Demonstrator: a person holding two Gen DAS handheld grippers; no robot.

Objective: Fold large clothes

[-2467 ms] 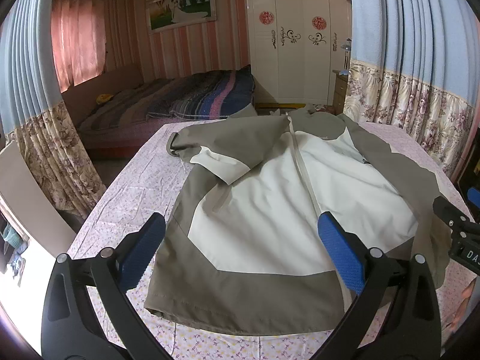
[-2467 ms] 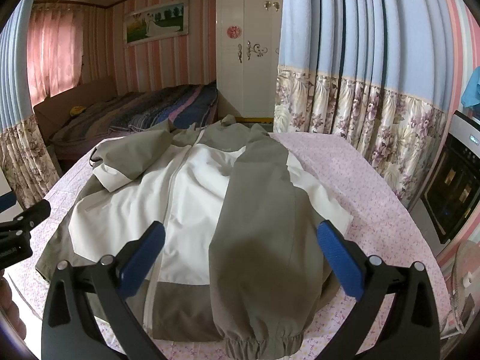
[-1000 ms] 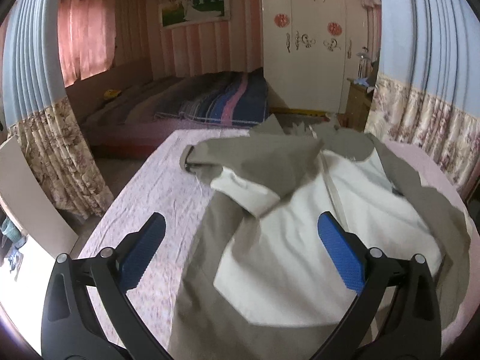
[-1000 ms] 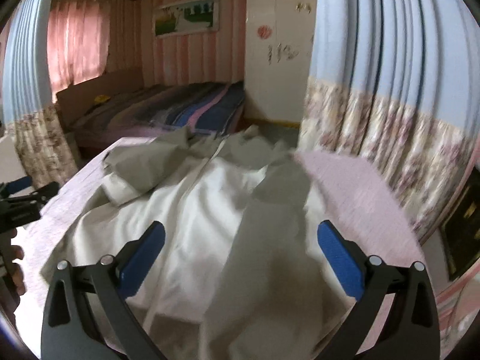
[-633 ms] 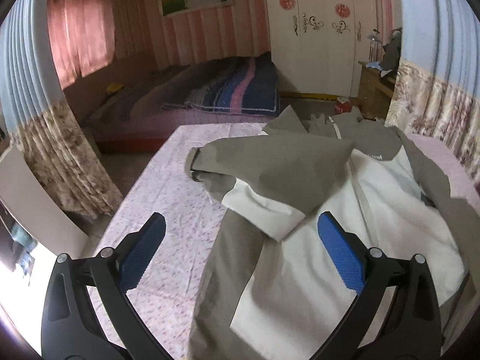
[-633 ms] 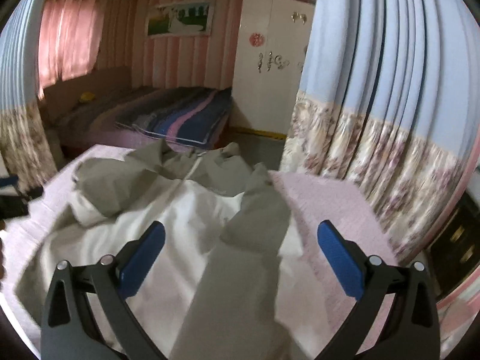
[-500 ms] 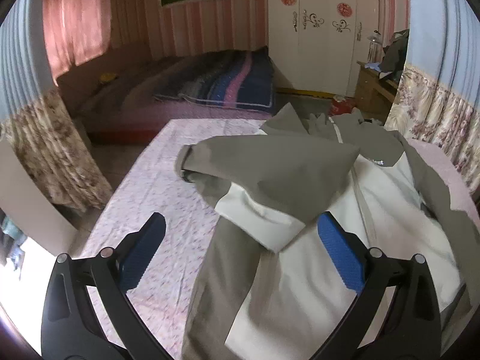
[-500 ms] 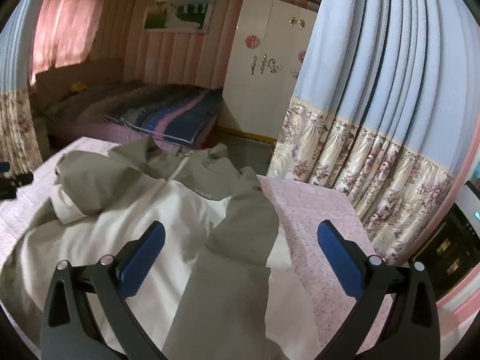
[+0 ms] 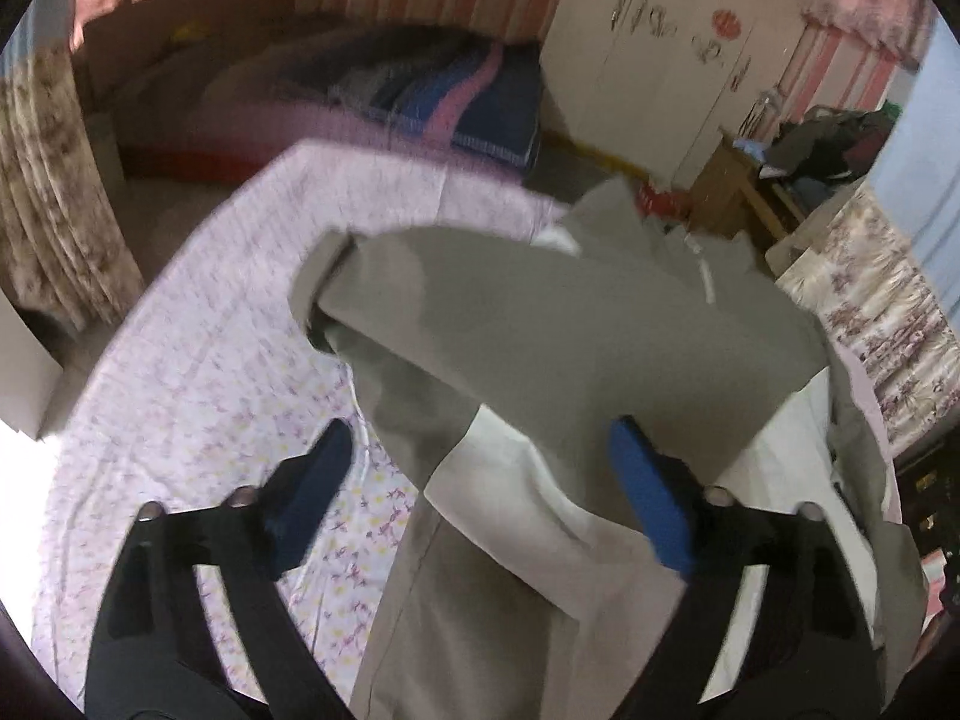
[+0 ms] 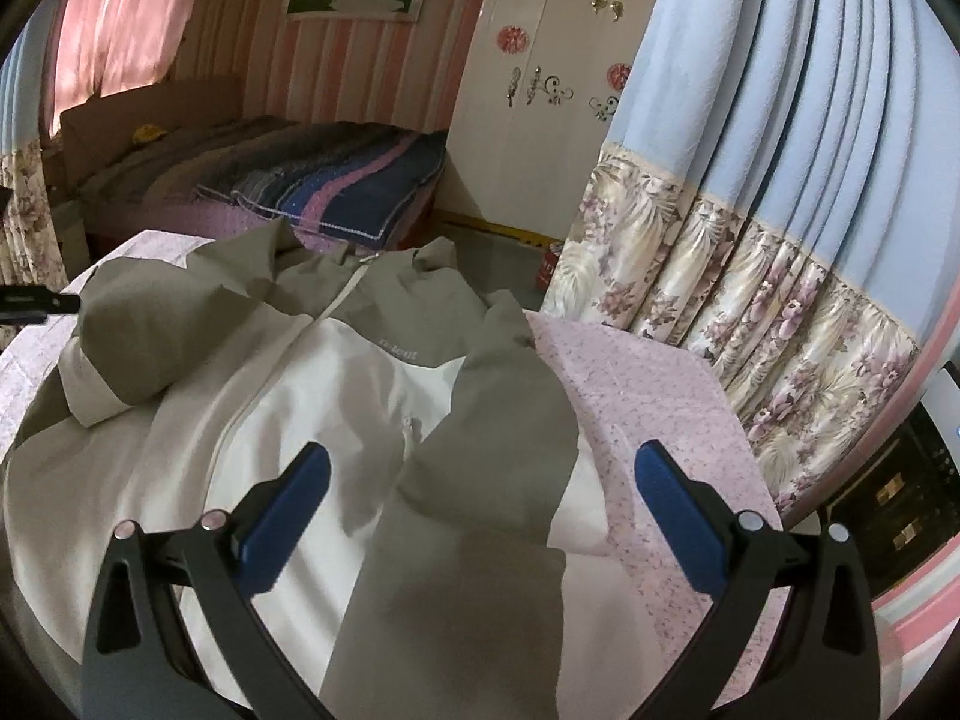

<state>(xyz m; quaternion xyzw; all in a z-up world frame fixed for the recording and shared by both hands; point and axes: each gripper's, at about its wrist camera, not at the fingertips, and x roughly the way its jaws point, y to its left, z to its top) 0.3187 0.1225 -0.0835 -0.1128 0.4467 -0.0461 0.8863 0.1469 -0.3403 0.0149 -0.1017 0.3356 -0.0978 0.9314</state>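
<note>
2 grippers hung over a grey and cream jacket (image 10: 336,396) that lay front up on the pink floral sheet (image 10: 654,396) covering the bench. Both grey sleeves were folded across the cream chest. The left gripper (image 9: 480,486) pointed steeply down over the jacket's left side, above the folded sleeve (image 9: 540,348); its blue fingers (image 9: 651,504) stood apart and were closing, with the sleeve's cream part below them but not pressed. The right gripper (image 10: 480,504) hovered above the other folded sleeve (image 10: 498,438), its fingers (image 10: 678,516) wide apart and gripping nothing. Behind the bench stood a bed (image 10: 312,174), a white wardrobe (image 10: 552,102) and blue floral curtains (image 10: 780,180).
</note>
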